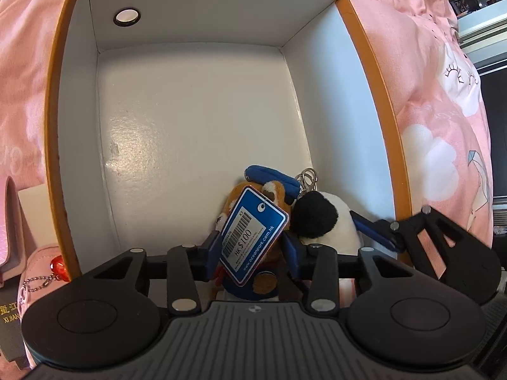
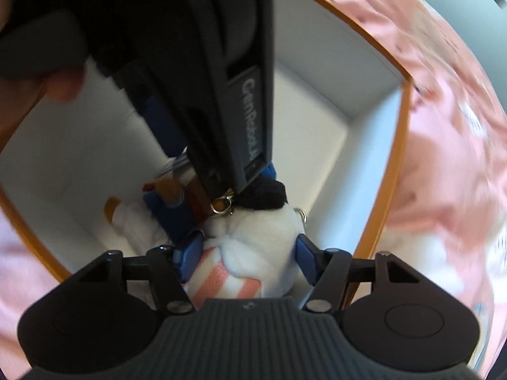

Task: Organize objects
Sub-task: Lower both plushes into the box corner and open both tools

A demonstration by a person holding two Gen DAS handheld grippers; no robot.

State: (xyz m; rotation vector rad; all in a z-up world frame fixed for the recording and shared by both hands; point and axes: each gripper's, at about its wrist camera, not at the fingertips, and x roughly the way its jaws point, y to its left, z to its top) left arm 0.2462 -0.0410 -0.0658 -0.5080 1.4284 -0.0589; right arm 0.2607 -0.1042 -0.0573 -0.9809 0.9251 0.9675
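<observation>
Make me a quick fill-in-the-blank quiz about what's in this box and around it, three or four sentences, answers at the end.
1. The box has a white inside and an ____ rim.
2. The price tag on the brown plush toy is white and ____.
3. The white plush toy has a ____ ear and a striped pink-and-white part.
4. The box sits on ____ bedding printed with clouds.

Missing words: orange; blue; black; pink
</observation>
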